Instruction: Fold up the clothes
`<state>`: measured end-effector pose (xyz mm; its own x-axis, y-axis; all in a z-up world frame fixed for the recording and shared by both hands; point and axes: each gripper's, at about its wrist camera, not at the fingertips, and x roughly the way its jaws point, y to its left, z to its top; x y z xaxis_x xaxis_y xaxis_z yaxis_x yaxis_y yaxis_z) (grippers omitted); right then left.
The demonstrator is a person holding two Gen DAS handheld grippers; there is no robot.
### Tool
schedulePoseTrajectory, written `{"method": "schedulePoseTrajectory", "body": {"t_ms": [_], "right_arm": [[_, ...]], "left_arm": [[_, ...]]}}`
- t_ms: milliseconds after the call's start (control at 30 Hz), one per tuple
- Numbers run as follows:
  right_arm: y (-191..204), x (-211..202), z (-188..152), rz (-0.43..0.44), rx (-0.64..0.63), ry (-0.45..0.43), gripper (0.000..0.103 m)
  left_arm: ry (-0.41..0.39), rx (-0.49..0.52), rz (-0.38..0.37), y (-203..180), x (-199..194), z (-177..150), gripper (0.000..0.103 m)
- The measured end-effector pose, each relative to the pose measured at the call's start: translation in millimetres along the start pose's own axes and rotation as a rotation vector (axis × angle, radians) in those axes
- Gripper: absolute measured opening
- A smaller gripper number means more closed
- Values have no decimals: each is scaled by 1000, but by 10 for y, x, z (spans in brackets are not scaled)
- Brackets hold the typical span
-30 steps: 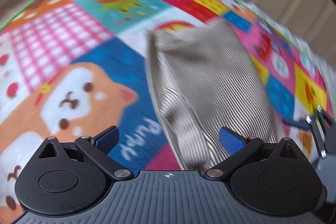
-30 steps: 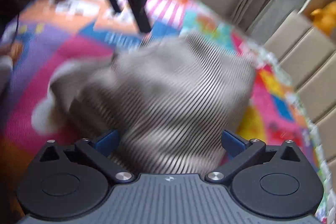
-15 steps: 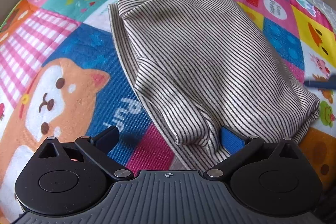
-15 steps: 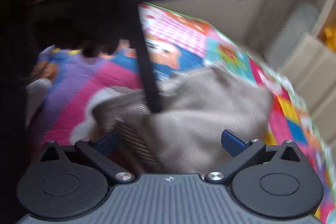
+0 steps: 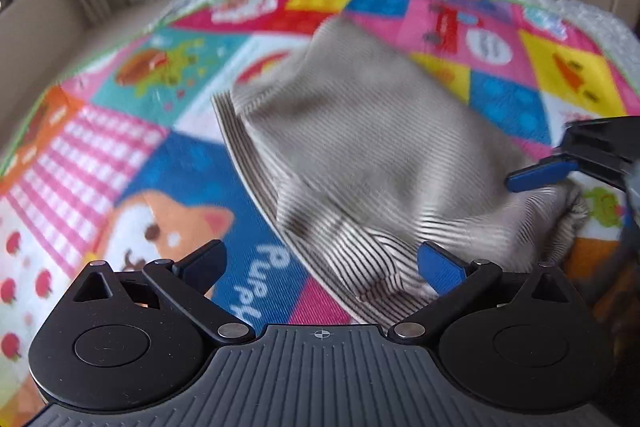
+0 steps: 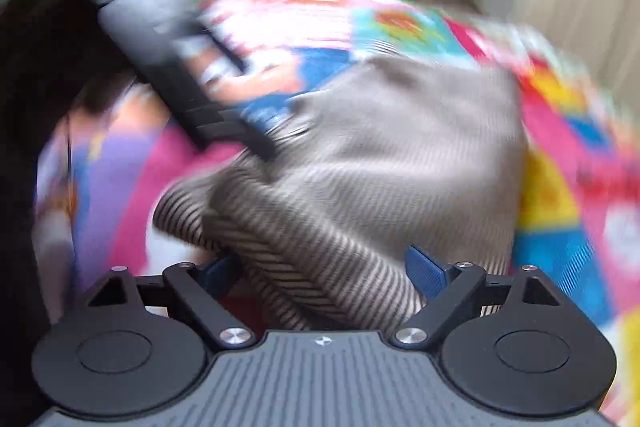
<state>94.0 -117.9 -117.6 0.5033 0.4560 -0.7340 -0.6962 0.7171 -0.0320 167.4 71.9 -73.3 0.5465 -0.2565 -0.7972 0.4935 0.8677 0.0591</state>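
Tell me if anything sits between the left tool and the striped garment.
Nothing visible does. The left tool is open right at the near edge of the striped garment, with only the play mat beneath.

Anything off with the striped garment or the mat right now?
Nothing damaged or spilled. The striped garment lies in a rumpled fold on the play mat, its near corner bunched. Both views are motion-blurred, so fine detail is unclear.

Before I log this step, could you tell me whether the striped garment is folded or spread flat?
Folded: the garment lies bunched in doubled layers on the mat, not flat.
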Motion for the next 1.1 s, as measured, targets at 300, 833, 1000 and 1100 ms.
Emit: {"method": "schedulePoseTrajectory", "body": {"t_ms": [300, 833, 1000, 1100], "right_arm": [[-781, 37, 92, 167, 563, 22, 89], [-855, -496, 239, 73, 254, 5, 90], [-937, -764, 151, -108, 12, -11, 97], [-1028, -797, -59, -238, -162, 29, 97]], "left_arm": [[-63, 183, -137, -252, -190, -82, 103], [-285, 823, 286, -779, 372, -400, 103], [-330, 691, 143, -673, 370, -344, 101], [-292, 526, 53, -544, 385, -233, 99]]}}
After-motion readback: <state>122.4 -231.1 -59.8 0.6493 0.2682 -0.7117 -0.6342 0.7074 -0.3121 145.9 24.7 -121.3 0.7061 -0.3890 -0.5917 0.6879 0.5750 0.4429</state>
